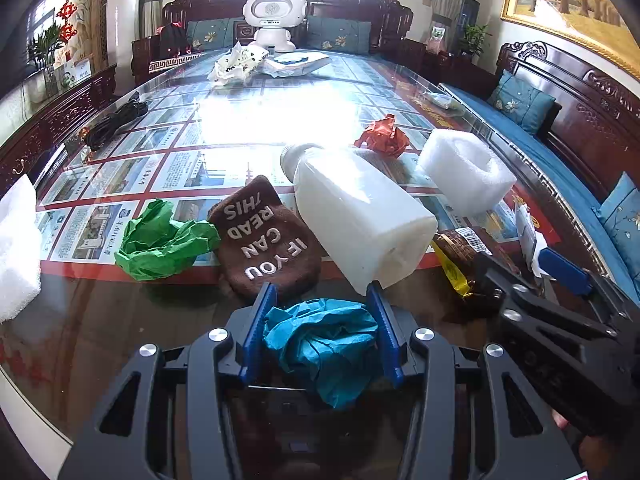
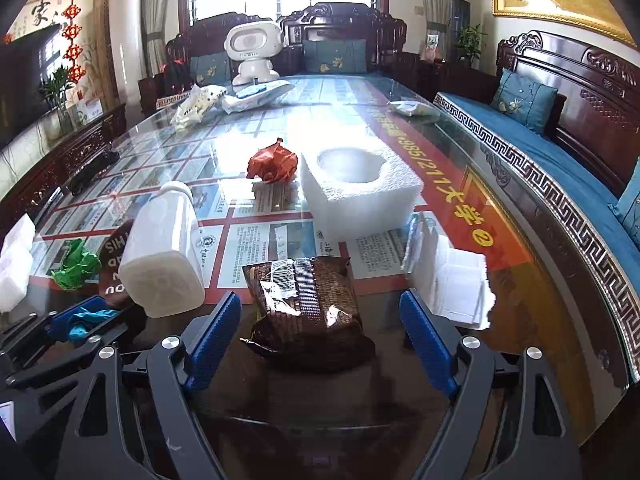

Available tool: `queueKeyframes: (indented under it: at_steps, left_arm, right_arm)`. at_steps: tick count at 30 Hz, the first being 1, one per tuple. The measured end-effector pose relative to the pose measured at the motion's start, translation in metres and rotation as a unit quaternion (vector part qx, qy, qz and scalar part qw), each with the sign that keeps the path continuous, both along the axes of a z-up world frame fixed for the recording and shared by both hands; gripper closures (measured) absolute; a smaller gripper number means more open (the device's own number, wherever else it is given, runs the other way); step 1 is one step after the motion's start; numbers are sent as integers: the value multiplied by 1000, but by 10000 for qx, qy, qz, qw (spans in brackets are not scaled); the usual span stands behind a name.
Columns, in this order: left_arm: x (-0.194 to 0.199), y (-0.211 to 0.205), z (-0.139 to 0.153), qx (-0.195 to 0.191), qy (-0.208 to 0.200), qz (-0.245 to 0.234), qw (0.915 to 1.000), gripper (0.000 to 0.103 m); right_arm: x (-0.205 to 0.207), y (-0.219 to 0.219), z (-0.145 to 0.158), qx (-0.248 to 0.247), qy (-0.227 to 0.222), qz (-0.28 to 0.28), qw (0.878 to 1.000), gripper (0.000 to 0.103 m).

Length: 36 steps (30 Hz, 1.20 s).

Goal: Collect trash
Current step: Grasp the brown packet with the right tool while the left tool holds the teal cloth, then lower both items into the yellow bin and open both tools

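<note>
My left gripper (image 1: 322,300) is shut on a crumpled blue paper ball (image 1: 324,344), just above the dark table near its front edge. It also shows in the right wrist view (image 2: 86,322) at the left. My right gripper (image 2: 322,312) is open, its jaws on either side of a brown snack wrapper (image 2: 308,304) lying on the table. A white plastic bottle (image 1: 356,212) lies on its side. A green paper ball (image 1: 160,240), a brown sock (image 1: 264,240) with white lettering, a red paper ball (image 2: 274,162) and a white foam block (image 2: 360,188) lie around.
Torn white paper (image 2: 452,276) lies right of the wrapper. White foam (image 1: 16,240) sits at the left edge. A white toy robot (image 1: 274,18), bags (image 1: 240,62) and a black cable (image 1: 116,120) lie farther back on the glass-topped table (image 1: 260,128). A blue-cushioned bench (image 2: 560,168) runs along the right.
</note>
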<state>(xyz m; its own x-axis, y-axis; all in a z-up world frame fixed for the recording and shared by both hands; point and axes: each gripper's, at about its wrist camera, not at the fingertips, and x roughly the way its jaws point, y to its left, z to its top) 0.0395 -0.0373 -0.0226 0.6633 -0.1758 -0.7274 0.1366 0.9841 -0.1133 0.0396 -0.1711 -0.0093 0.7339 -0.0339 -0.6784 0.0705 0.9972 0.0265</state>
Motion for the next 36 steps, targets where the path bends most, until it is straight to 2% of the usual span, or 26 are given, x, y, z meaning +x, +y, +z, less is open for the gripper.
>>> queueKeyframes:
  at_steps: [8,11,16,28,36]
  left_arm:
    - [-4,9,2,-78,33,7,10000,55]
    - [-5,9,2,-83,41,7,10000,55]
    - [-5,8,2,-83,46,24,10000,55]
    - [-18,4,6,-31,-3,-73,10000,55]
    - [-60,-5,15,52,-102,-302,9995,55]
  right_arm:
    - [17,6,-16,-111,242,17,9996,25]
    - [19,7,-19,-118,323,43,9994,38]
    - [12,7,-19,-44,281,131,9995,42]
    - [-28,3,1,25,11,51,10000,45]
    - [-79,-1,27,46,-302,-46,9995,45]
